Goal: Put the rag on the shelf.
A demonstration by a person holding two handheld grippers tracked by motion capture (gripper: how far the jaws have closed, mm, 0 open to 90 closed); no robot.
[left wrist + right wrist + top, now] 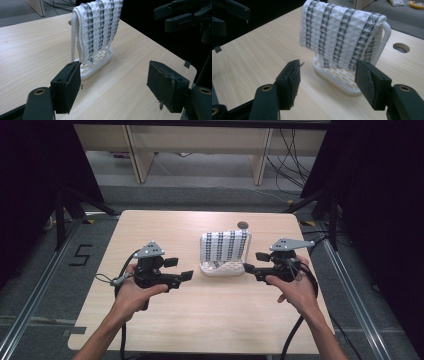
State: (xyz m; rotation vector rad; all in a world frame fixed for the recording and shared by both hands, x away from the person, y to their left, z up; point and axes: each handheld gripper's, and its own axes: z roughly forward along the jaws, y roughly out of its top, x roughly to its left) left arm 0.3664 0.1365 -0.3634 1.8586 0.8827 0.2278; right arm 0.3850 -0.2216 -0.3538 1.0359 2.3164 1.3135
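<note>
Item: white cloth [226, 246] with dark grey striped pattern, draped over the rail of a white rack [223, 268] with a slotted base. In the high view it is placed just right of the frame's centre, on the light wooden table [200, 320], with a round hole [243, 225] in the tabletop seen just above it.

Position relative to jaws: in the high view the cloth is found between the two grippers, apart from both. The left gripper [181, 269] is seen left of centre with its jaws pointed right toward the rack; the right gripper [253, 261] is seen right of centre with its jaws pointed left, their tips near the rack's right end. In the left gripper view the cloth [97, 27] is shown in the upper middle, beyond the jaws, the rack's base [96, 63] appearing just past the left pad. In the right gripper view the cloth [342, 32] is hung across the upper middle, beyond and above the gap, and the rack [337, 77] is seen between the pads but farther off.

Jaw state: both pairs are held wide apart, with nothing gripped and nothing touched.

Hand pose: each gripper is grasped from below by one hand, the left hand [136, 292] and right hand [296, 290] entered from the lower edge, forearms angled inward. Both grippers are held roughly level, low over the table. A cable is trailed from each toward the bottom edge.
</note>
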